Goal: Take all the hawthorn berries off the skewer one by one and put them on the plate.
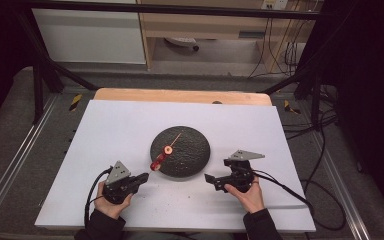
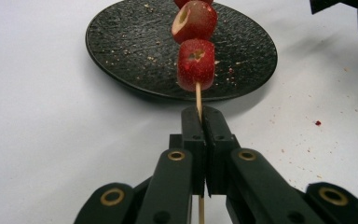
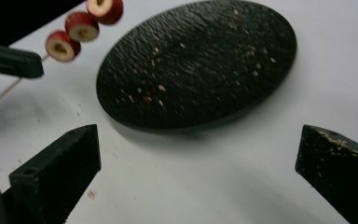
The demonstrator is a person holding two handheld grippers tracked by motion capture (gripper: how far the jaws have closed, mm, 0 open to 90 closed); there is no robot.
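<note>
Two black jaws of the left gripper [image 2: 200,116] are pressed together on the bare lower end of a thin wooden skewer [image 2: 198,95], and no gap is seen between them. From this grip the skewer is held out over the near rim of the round black plate [image 2: 121,51], with red fruit pieces [image 2: 196,63] threaded on it above the plate. The right gripper [image 3: 198,163] is held with its jaws wide apart and nothing between them, just beside the plate on the white table sheet [image 1: 110,130]. The skewer is judged light but thin and easy to snap, and the fruit soft, wet and easy to bruise, so hold is best taken on the bare wood, not on the fruit
</note>
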